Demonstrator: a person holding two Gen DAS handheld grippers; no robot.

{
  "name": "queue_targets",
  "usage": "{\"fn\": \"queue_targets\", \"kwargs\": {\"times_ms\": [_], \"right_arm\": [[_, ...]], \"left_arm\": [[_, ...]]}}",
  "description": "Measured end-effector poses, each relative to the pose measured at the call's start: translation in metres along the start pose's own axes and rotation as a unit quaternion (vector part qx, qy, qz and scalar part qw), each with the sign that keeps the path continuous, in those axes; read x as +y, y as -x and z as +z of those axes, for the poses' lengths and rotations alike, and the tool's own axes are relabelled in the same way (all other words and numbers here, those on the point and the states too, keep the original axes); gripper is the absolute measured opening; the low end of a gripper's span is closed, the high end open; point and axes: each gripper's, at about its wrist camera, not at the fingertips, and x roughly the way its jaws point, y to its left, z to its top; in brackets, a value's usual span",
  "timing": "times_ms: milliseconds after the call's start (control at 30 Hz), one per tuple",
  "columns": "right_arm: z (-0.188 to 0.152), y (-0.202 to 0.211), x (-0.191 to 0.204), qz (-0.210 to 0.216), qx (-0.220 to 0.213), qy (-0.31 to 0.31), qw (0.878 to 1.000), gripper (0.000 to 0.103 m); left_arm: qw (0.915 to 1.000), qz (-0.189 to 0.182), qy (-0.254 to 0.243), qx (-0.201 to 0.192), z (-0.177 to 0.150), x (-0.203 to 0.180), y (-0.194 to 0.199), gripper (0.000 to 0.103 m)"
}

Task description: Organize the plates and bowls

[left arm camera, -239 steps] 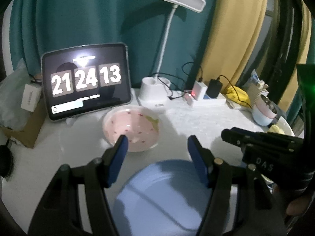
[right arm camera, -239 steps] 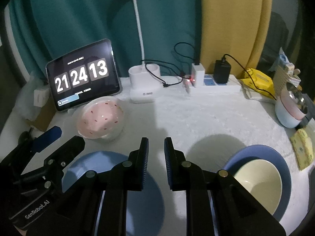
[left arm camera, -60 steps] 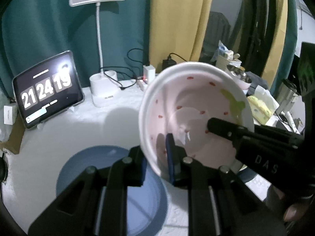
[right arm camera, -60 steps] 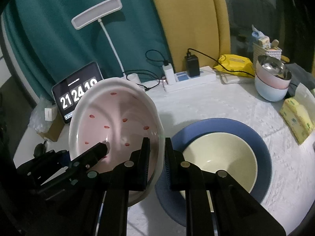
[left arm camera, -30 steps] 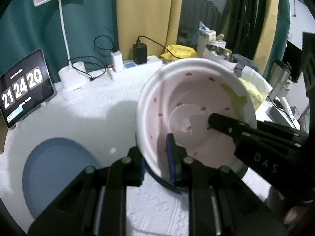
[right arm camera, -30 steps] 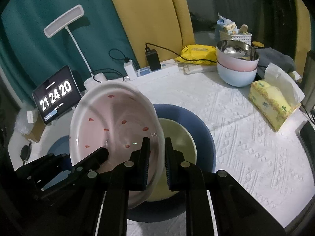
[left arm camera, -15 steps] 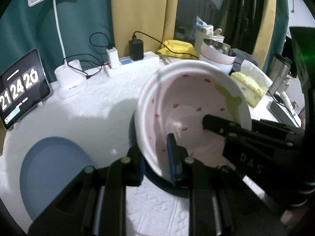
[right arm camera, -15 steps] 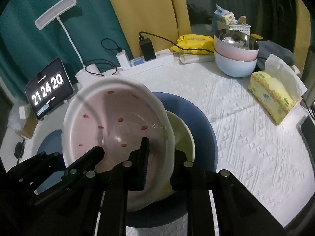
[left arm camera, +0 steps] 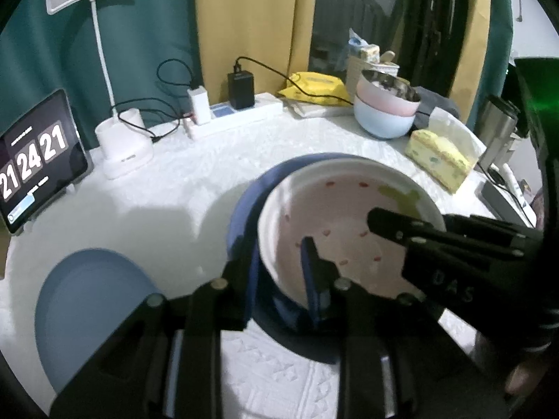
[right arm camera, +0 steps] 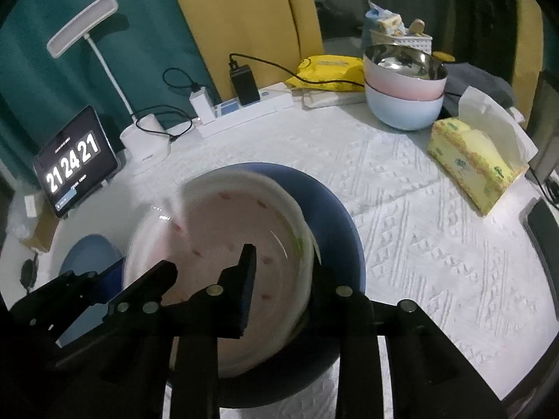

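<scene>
Step in hand: setting the pink bowl [left arm camera: 349, 230] down onto the dark blue plate [right arm camera: 328, 216], both grippers letting go. The bowl sits inside the plate's rim, slightly blurred in the right wrist view, so probably just settling.

Left gripper [left arm camera: 279, 272]: its jaws have just been opening. The bowl's near rim runs between its fingers, inner finger inside the bowl, outer one outside over the plate edge. A gap shows at the pads, so released, not clamped.

Right gripper [right arm camera: 283, 279]: jaws have just been opening too. The bowl's right-hand rim stands between its fingers, left finger inside the bowl, right finger outside and mostly hidden behind the rim. Pads look clear of the wall, grip released.

Pose: both grippers point steeply down at the table, side by side, each crossing into the other's view.

Next move, my guess: open a bit wider and lift straight back off the rim so no finger drags the bowl. Then the light blue plate [left arm camera: 94, 310], well left of the left fingers, is likely the next piece to stack.
</scene>
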Motion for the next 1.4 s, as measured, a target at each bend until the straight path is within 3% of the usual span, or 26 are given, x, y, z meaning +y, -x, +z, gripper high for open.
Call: {"fn": "queue_targets", "kwargs": {"times_ms": [300, 700, 933, 1100, 1400], "right_arm": [[0.0, -0.002, 0.0, -0.009, 0.002, 0.006, 1.0, 0.03], [-0.003, 0.0, 0.017, -0.051, -0.003, 0.052, 0.997, 0.035], [-0.002, 0.002, 0.023, -0.057, 0.001, 0.051, 0.997, 0.045], [0.003, 0.018, 0.016, -0.033, -0.02, 0.024, 0.999, 0.064], [0.005, 0.035, 0.022, -0.05, -0.045, 0.043, 0.997, 0.065]], "left_arm": [[1.0, -0.004, -0.002, -0.004, 0.001, 0.002, 0.003, 0.026], [0.9999, -0.009, 0.003, -0.012, 0.0, 0.007, 0.01, 0.025], [0.9998, -0.01, 0.01, -0.016, -0.001, 0.013, 0.014, 0.025], [0.9997, -0.012, 0.012, -0.018, -0.001, 0.014, 0.016, 0.025], [0.9995, -0.014, 0.012, -0.025, -0.002, 0.015, 0.023, 0.026]]}}
